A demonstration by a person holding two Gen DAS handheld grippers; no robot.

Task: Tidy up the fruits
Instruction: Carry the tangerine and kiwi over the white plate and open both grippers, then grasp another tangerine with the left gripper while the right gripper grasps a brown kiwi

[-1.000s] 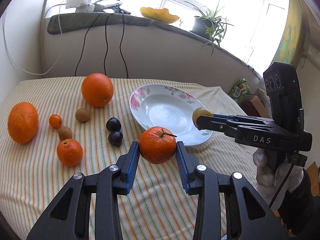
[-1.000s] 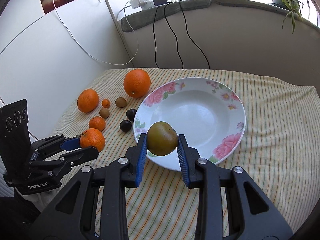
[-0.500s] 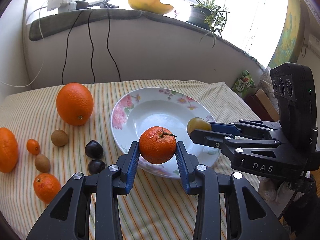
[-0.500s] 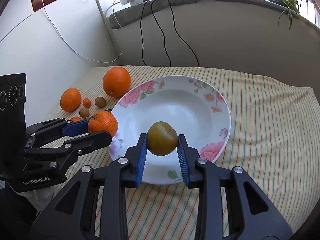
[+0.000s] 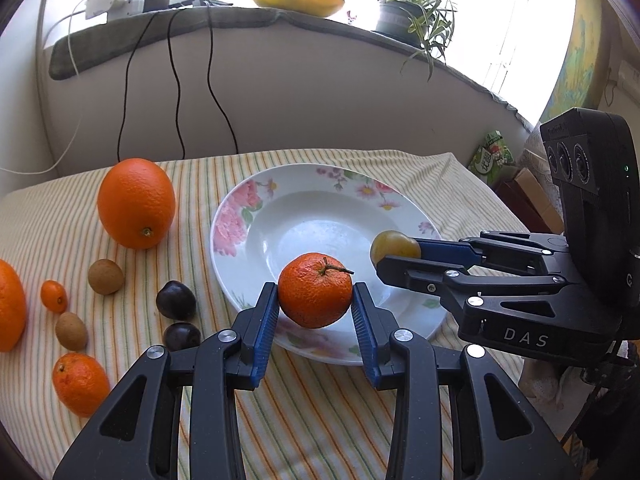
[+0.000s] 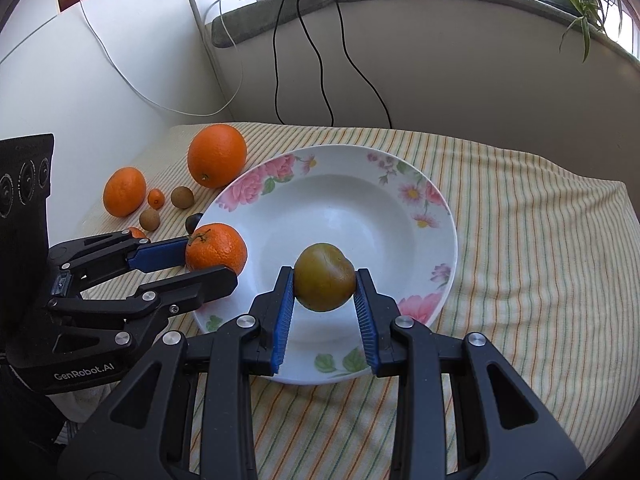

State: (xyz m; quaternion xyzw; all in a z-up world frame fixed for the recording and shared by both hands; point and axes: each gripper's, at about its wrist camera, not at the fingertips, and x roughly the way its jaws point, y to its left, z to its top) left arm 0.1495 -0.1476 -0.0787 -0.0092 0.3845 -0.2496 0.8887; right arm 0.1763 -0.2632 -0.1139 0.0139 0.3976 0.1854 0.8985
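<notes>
Both grippers have carried their fruit over the white floral porcelain plate [image 5: 404, 204] at frame centre, the left gripper [image 5: 315, 307] clamping a light, soft-skinned round orange tangerine [image 5: 314, 296] across its middle, the right gripper [image 6: 324, 300] pinching a smooth, bruisable olive-green plum [image 6: 324, 277] likewise.

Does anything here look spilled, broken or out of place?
Nothing stands out. The white floral plate sits flat and bare on the striped tablecloth. The left gripper holds a small orange mandarin and the right gripper a greenish-brown round fruit, both over the plate.
</notes>
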